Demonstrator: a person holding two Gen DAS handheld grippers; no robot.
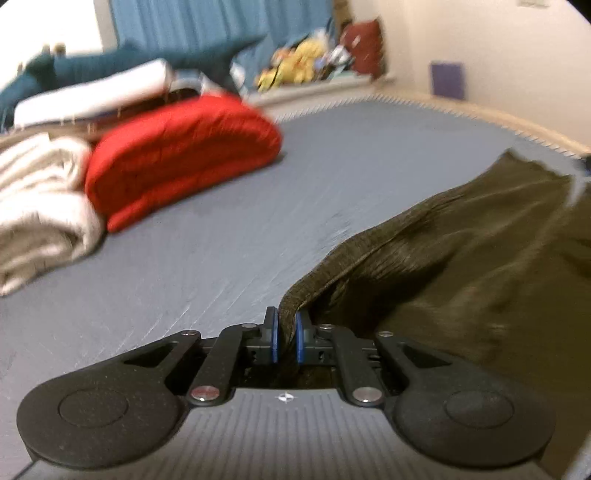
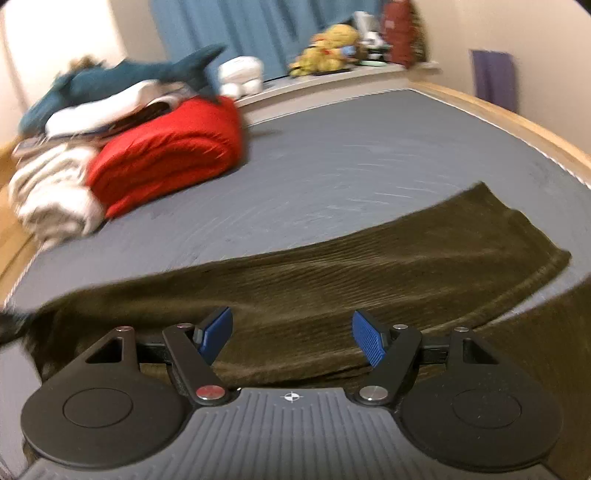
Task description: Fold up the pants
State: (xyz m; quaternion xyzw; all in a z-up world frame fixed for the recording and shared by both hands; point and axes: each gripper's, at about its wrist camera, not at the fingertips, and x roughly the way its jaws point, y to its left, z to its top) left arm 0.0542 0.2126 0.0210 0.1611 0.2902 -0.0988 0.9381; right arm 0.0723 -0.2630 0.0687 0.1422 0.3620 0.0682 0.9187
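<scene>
The left gripper (image 1: 287,332) has its blue fingers (image 1: 274,334) clamped on a bunched edge of the olive-brown pants (image 1: 461,251), the cloth rising out from between the pads and spreading away to the right of the fingers across the grey bed (image 1: 221,240). The fabric looks lifted near the fingers, though the blur makes that hard to judge.

The right gripper (image 2: 291,336) has its fingers (image 2: 216,328) spread wide apart, holding nothing. The pants (image 2: 332,266) lie just ahead of and under these fingers, stretched as a long ribbed band from left to right on the bed (image 2: 351,158); whether the pads touch the cloth is not clear.

Well ahead and to the left of both pairs of fingers sits a folded red blanket (image 1: 177,155), with a cream blanket (image 1: 40,206) beside it on its left. Behind them lies a blue plush shark (image 2: 129,74) on a white pillow (image 1: 96,92). Farther back, a yellow plush toy (image 2: 328,48) sits on a ledge before the blue curtain (image 2: 251,29).
</scene>
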